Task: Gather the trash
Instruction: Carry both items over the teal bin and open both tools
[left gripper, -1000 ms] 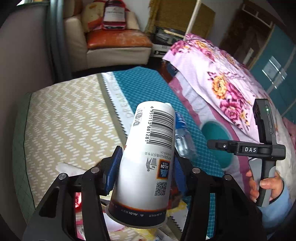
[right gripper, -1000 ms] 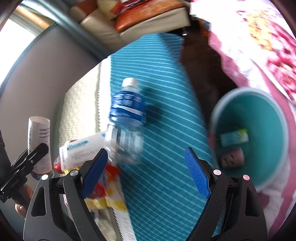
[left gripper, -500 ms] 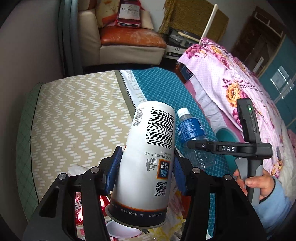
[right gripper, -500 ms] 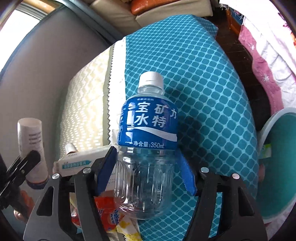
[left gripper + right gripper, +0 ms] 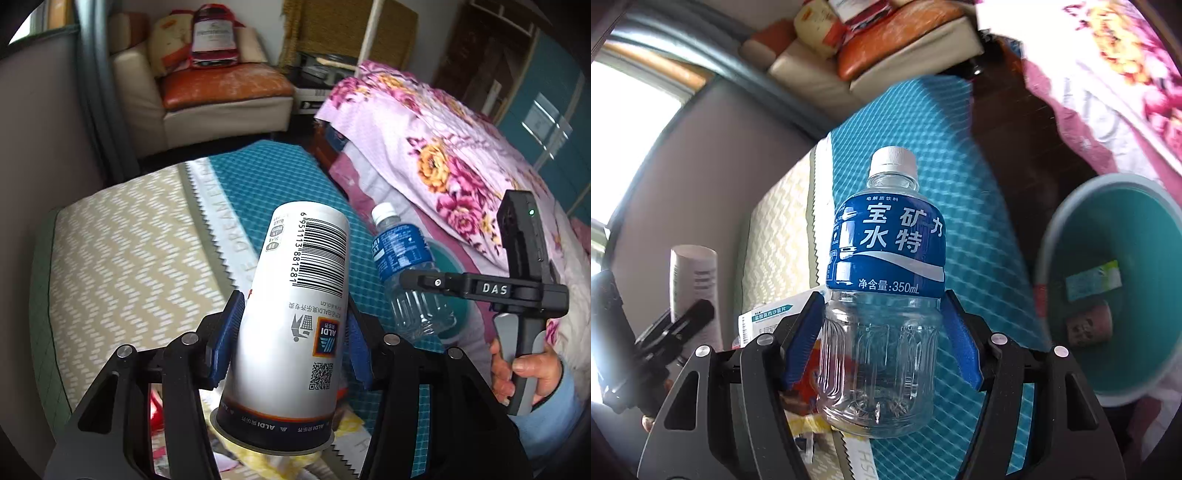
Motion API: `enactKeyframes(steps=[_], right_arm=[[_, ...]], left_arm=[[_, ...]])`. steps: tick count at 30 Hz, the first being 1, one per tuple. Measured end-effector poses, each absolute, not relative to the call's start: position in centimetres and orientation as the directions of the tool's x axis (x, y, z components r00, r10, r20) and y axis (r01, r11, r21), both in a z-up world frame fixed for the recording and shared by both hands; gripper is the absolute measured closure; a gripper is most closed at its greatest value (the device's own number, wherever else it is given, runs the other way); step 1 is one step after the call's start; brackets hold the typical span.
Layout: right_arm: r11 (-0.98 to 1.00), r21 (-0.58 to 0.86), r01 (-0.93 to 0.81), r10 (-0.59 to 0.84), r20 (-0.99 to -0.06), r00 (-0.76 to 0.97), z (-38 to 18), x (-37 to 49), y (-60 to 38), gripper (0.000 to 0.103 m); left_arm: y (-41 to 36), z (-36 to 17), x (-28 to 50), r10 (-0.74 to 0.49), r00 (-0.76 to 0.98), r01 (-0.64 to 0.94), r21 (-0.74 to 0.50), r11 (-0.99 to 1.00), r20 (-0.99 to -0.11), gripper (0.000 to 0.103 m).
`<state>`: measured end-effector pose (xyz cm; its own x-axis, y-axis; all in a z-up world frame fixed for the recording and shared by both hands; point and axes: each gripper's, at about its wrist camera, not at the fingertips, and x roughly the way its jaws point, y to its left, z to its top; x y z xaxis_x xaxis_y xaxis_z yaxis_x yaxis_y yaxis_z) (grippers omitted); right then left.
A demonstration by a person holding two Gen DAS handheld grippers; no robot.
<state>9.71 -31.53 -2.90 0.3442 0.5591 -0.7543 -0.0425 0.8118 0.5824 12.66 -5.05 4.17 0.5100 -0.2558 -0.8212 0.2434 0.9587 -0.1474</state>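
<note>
My left gripper (image 5: 291,339) is shut on a white paper cup (image 5: 299,306) with a barcode, held upside down above the bed. My right gripper (image 5: 882,339) is shut on an empty clear plastic bottle (image 5: 886,266) with a blue label and white cap, lifted off the mat. The bottle (image 5: 406,269) and the right gripper also show in the left wrist view, to the right of the cup. The cup (image 5: 696,291) shows at the left of the right wrist view. A teal trash bin (image 5: 1145,362) stands on the floor to the right, holding a few pieces of trash.
A white medicine box (image 5: 768,317) and coloured wrappers (image 5: 803,391) lie on the bed under the grippers. The bed has a beige mat (image 5: 129,258) and a teal mat (image 5: 266,184). A flowered pink quilt (image 5: 443,147) lies right, and an armchair (image 5: 221,96) stands behind.
My right gripper closed on the bottle and lifted it off the teal mat, swinging toward the bin. My left gripper keeps holding the cup, shifting slightly.
</note>
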Motion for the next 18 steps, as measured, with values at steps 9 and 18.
enactKeyframes(steps=[9,18], right_arm=[[0.816,0.571,0.095,0.467,-0.746,0.474,-2.0,5.3,-40.6,0.041],[0.801,0.561,0.210,0.391,-0.755,0.526,-3.4,2.3,-47.1,0.041]], left_arm=[[-15.1,3.8,12.7,-0.294,0.469,0.397,-0.098,0.912,-0.833,0.050],[-24.7,-1.9,13.5,-0.302,0.342,0.510,-0.094,0.855,-0.890,0.050]])
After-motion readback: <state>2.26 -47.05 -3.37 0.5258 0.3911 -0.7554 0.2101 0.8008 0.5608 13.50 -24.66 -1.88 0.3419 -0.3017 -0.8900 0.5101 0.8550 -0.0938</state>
